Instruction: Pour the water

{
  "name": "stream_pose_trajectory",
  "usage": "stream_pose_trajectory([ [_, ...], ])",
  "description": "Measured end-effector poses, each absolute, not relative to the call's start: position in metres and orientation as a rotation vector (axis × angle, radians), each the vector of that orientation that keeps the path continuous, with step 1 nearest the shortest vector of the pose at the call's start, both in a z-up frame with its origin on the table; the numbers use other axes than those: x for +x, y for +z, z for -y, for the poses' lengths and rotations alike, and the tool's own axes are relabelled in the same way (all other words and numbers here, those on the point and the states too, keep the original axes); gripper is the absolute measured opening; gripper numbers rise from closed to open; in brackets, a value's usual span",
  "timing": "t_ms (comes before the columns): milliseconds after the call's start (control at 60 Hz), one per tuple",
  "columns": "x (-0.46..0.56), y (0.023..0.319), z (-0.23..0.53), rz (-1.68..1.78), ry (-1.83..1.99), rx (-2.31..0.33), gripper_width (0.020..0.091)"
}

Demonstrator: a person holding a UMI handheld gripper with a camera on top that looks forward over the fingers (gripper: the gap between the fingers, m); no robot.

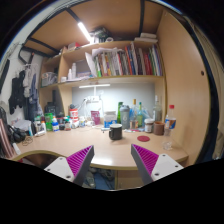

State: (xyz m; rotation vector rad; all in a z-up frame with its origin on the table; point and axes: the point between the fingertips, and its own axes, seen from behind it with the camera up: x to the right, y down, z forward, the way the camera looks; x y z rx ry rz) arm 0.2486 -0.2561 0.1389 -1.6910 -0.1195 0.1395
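Bottles, a cluster of clear and green plastic ones [133, 112], stand at the back of the light wooden desk [105, 150], against the wall under the shelf, right of centre; which one carries the water cannot be told; a small dark cup-shaped container [115, 131] stands on the desk just in front of that cluster, well beyond the fingers; a white bottle with a red cap [171, 116] stands at the desk's right end, near the wooden side panel; small jars and boxes [62, 121] crowd the back of the desk to the left of the dark container, too small to name.

Gripper [112, 165] hovers over the near edge of the desk, empty; jaws spread wide, nothing between them; the magenta pads [146, 160] face inward, each on a white finger; bare desk surface lies between and just ahead of them.

Wooden wall shelf [110, 77] above the desk holds a row of upright books [120, 62]; a lit strip lamp [95, 86] glows under the shelf; a second long ceiling light [85, 31] runs overhead; dark clothing or bags [20, 90] hang at the left, beside the desk.
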Motion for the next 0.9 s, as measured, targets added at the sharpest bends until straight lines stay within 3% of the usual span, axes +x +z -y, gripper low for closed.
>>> stream_pose_trajectory([
  [467,0.317,0.15,0.227,0.093,-0.012,-1.632,0.0836],
  [900,0.511,0.108,0.063,-0.108,-0.217,-1.613,0.0826],
])
